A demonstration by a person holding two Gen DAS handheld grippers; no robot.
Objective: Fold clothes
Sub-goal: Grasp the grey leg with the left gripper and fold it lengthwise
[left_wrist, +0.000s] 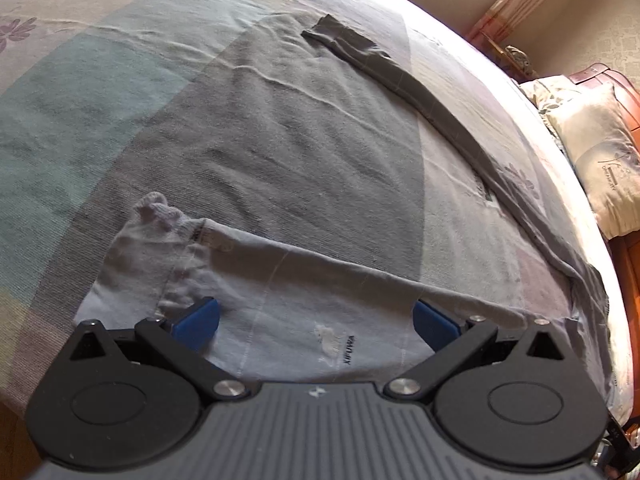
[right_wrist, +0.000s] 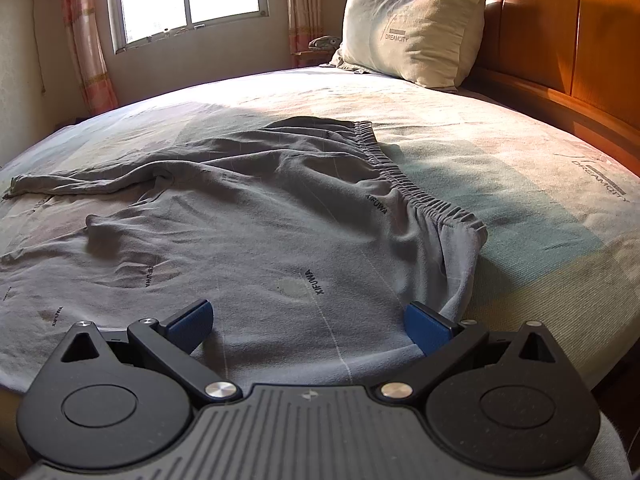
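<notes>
1. Grey trousers (right_wrist: 248, 216): we see them spread flat on the bed (right_wrist: 520, 184), elastic waistband toward the pillow (right_wrist: 408, 28), legs running away toward the window side.
2. Left gripper (left_wrist: 316, 320): we hold it low over a trouser leg cuff, jaws wide apart, gripping nothing.
3. Right gripper (right_wrist: 308, 320): we hold it low near the waist end, jaws wide apart, empty.

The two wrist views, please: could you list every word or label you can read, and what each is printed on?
"XIFUWA": repeated across the grey pants; clear in both wrist views.
"DREAMCITY": on the pillow.
"DREAMCITY": on the bed sheet, near the headboard.
Small line above each DREAMCITY: too small to read.
Pillow print in the left wrist view: too blurred to read.
</notes>
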